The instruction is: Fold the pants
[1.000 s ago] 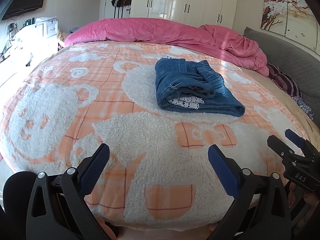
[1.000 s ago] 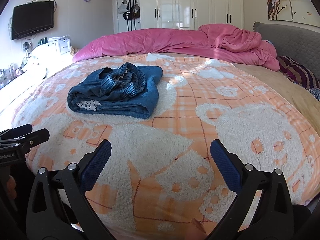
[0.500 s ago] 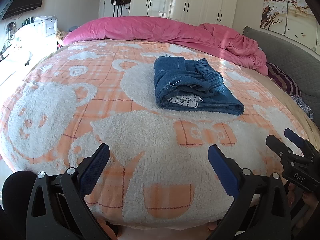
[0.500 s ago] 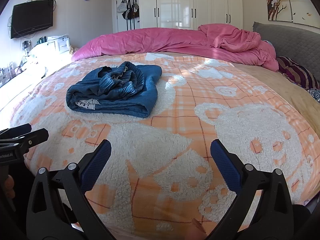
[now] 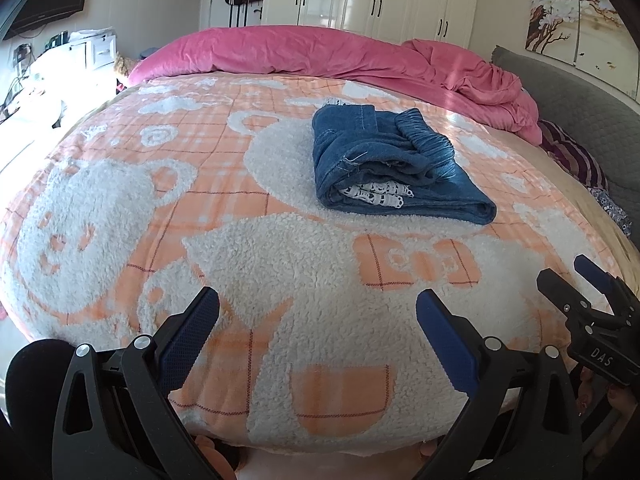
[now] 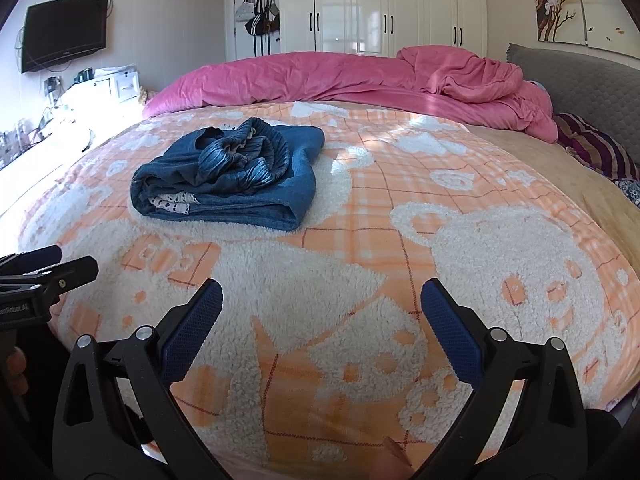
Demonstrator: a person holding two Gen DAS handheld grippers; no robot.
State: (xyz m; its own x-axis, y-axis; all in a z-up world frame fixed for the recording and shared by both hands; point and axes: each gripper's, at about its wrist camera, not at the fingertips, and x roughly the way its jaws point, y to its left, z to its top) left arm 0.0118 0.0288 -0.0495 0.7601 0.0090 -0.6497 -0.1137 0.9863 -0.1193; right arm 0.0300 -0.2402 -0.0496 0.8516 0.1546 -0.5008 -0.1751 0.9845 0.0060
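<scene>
- My left gripper (image 5: 318,306) hangs over the near edge of the bed with its jaws spread wide and nothing between them; the pants (image 5: 390,170) lie well ahead of it and slightly to the right, apart from both tools.
- My right gripper (image 6: 322,300) is likewise spread wide and empty, low over the near edge; from here the pants (image 6: 230,178) sit well ahead and to the left.
- Count: one pair of blue denim pants, folded into a compact bundle (a strip of white lace shows at the near fold), and two grippers, each visible at the edge of the other's view.
- The pants rest on an orange-and-white fleece blanket (image 5: 168,184) with bear shapes; a pink duvet (image 6: 320,78) is bunched along the far side.
- Beyond it: a wall television (image 6: 64,32) at left, white wardrobe doors (image 6: 384,4) in the middle, a grey headboard (image 6: 592,80) at right.
</scene>
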